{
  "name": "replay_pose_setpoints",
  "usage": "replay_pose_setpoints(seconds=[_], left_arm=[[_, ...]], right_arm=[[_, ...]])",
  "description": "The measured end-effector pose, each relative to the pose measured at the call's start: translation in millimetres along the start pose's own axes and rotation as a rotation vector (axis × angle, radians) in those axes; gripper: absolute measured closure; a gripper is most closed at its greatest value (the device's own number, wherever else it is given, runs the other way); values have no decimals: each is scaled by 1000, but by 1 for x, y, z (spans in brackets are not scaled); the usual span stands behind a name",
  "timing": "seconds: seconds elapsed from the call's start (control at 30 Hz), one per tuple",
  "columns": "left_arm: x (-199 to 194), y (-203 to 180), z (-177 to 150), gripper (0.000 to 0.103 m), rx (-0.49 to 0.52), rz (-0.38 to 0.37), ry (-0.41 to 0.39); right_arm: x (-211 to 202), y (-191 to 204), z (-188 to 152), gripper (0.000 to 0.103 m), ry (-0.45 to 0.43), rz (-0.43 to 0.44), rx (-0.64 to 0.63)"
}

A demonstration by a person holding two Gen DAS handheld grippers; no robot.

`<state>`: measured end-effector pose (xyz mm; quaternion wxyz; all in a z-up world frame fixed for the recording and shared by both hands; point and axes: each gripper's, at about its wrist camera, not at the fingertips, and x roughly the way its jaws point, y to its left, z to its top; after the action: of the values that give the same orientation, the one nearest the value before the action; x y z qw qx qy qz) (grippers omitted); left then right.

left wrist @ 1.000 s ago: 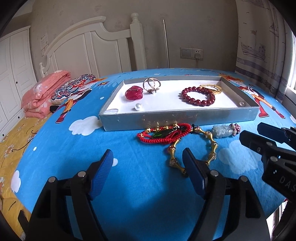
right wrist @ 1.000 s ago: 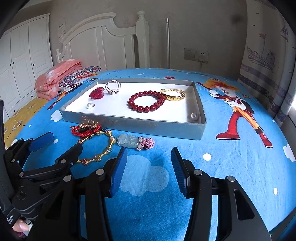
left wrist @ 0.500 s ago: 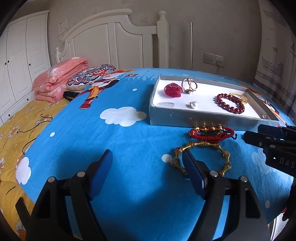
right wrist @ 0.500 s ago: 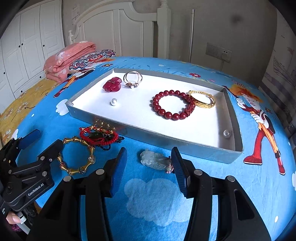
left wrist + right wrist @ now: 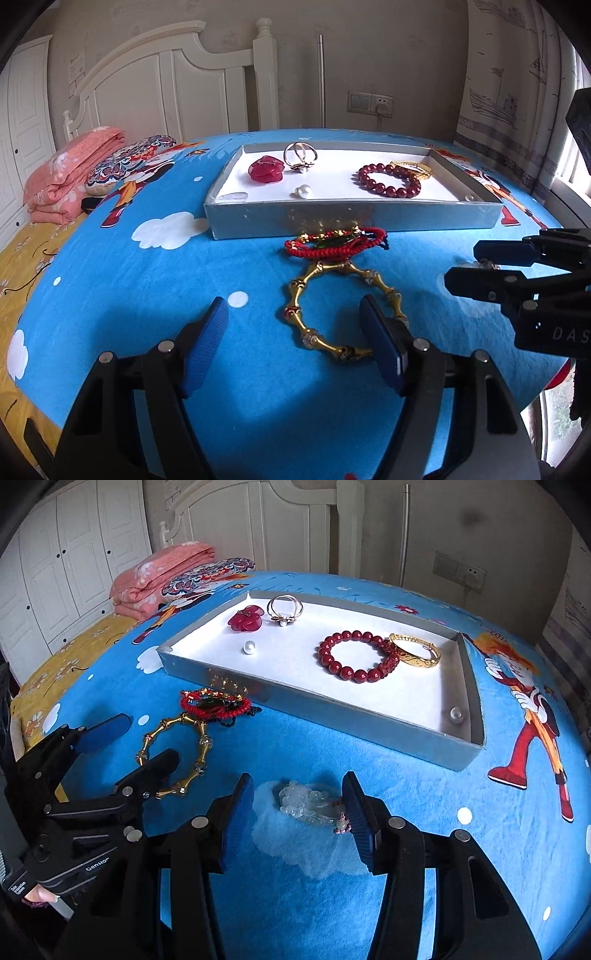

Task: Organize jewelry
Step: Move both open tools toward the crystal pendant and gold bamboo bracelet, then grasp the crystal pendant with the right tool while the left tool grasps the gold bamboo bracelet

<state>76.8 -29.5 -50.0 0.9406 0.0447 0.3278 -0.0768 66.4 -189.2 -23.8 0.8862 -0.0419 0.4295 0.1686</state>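
The left gripper (image 5: 293,328) is hanging over the blue bed cover (image 5: 155,295) with its jaws standing wide and gripping nothing; they have just been closing a little. The near arc of the gold link bracelet (image 5: 334,306) is lying between its blue pads, whether touching the right-hand pad I cannot tell. The right gripper (image 5: 298,805) is standing at a middling gap, straddling the pale jade pendant (image 5: 310,805); the pendant's pink-tasselled end is sitting right against the right-hand pad, and the left pad is staying clear of it, so no grip is showing.

On the cover, outside the grey tray (image 5: 332,716), three pieces are lying: one gold link bracelet, one red cord bracelet (image 5: 214,703) just beside the tray's near wall and touching the gold links, and one jade pendant nearer the bed's front edge.

Inside the tray six pieces are resting: one red flower piece (image 5: 245,618) and one silver double ring (image 5: 284,607) towards the far left corner, one white pearl (image 5: 248,648) near the left end, one red bead bracelet (image 5: 354,655) touching one gold bangle (image 5: 415,651) towards the far right corner, and one small pearl-like bead (image 5: 453,712) in the near right corner.
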Motion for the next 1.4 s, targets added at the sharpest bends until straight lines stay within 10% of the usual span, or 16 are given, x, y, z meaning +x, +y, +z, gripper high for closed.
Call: replay_pose_setpoints(seconds=[0.77,1.0,1.07,1.4], left_arm=[[-9,0,-10,32,10,-15,-21],[-24,0,-14,32,18,-50,-62],[-29,1,-15,31,18,-72,-74],[-45,-27,-18,31,116,-152,-130]], right_arm=[[-27,12,-47,55,-30,4,-111],[-20,13,-47,66,-121,-7,-83],[-21,13,-50,84,-159,-47,-90],[-24,12,-58,84,-228,-130,0]])
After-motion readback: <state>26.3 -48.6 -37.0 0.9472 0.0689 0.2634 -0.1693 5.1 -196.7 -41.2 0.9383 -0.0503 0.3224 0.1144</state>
